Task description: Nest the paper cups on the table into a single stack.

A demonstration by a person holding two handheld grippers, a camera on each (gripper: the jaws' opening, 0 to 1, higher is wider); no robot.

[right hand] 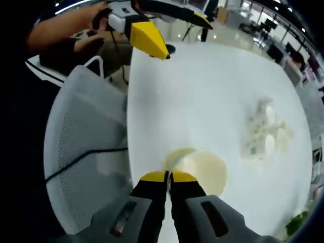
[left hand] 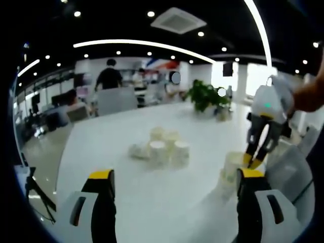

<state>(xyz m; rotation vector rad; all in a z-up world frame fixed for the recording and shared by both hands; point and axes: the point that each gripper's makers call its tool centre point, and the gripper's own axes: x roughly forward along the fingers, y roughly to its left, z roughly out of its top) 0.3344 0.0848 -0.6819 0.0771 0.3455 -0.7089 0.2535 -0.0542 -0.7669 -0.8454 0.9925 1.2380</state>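
A loose cluster of several white paper cups (left hand: 164,147) stands mid-table on the white table (left hand: 116,152), one lying on its side. Nearer, at the right, a cup (left hand: 232,166) sits on top of a short stack. My right gripper (left hand: 255,161) comes down from the right and is shut on that cup's rim. My left gripper (left hand: 176,174) is open, nothing between its jaws, short of the cluster. In the right gripper view my right gripper (right hand: 168,176) pinches the rim of the cup (right hand: 202,171); the cluster (right hand: 266,134) lies to the right and the left gripper (right hand: 174,30) is open at the top.
A white mesh chair (right hand: 76,147) stands at the table edge beside the held cup. A potted plant (left hand: 205,96) sits at the table's far end. People and desks are in the office behind (left hand: 109,76). Bare tabletop (right hand: 202,91) lies between the two grippers.
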